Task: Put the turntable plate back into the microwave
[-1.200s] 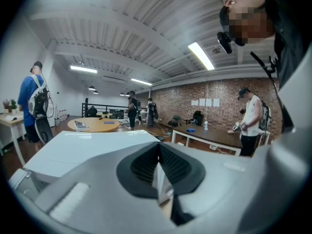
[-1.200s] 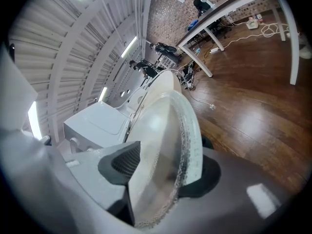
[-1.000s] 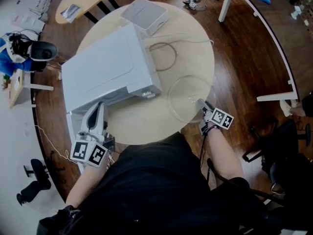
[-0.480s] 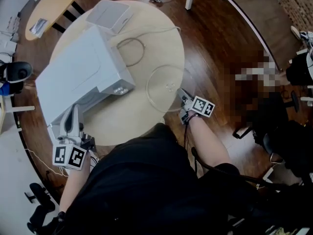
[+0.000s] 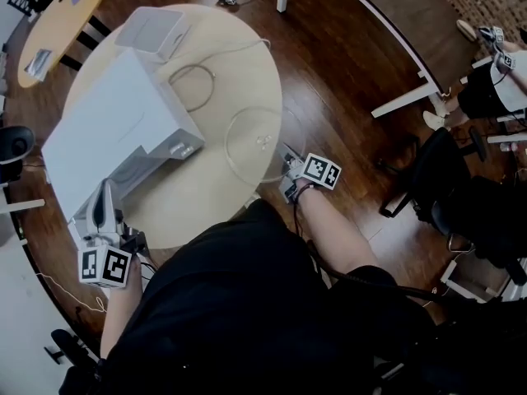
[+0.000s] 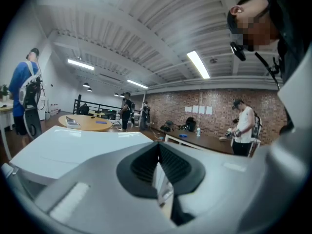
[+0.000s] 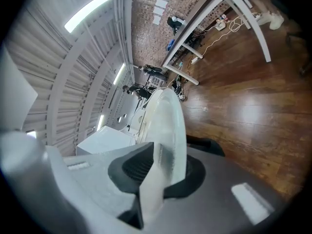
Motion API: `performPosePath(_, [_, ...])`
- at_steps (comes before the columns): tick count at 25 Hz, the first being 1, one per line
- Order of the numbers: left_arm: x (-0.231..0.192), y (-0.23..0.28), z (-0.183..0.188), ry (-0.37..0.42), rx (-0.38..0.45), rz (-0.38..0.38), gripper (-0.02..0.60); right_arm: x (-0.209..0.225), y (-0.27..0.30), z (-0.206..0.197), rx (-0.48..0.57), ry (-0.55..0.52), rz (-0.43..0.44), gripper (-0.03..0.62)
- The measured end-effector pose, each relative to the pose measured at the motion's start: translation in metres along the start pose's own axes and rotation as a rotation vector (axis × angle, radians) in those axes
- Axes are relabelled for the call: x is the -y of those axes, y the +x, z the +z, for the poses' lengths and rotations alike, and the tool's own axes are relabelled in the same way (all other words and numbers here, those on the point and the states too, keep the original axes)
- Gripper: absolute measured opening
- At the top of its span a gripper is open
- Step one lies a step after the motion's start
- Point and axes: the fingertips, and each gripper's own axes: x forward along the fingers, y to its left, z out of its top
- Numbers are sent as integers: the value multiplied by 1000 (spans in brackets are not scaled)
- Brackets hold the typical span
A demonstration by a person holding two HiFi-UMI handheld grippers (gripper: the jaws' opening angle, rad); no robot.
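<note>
The clear glass turntable plate (image 5: 257,142) lies at the right edge of the round table (image 5: 214,196). My right gripper (image 5: 286,158) is at the plate's near right rim. In the right gripper view its jaws are closing, and the pads (image 7: 139,167) press on the plate's (image 7: 166,113) rim. The white microwave (image 5: 111,130) stands on the table's left. My left gripper (image 5: 103,200) is at its near front corner. In the left gripper view, that gripper (image 6: 157,155) is shut on a thin panel edge (image 6: 163,191), seemingly the microwave door.
A white box (image 5: 152,30) and a looped cable (image 5: 193,85) lie behind the microwave. Dark wood floor surrounds the table. White desk legs (image 5: 403,97) and a black office chair (image 5: 436,179) stand to the right. A second oval table (image 5: 58,15) is at far left.
The head view has swung, so the table and microwave slid left in the picture. My right gripper has stayed at the plate's rim. The left gripper has kept to the microwave's corner.
</note>
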Motion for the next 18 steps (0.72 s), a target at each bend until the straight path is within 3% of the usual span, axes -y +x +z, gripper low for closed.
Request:
performPosePath(5, [-6,1,-3,-11,28,14,3,0,-11,11,34,4,-1,39])
performPosePath(11, [-4,-3,5,4,38,0,3,-22,-7,22,86,72,59,25])
performPosePath(18, [-14,-24,6,21,42,-31,3,-24,-15,13,185,150,39,24])
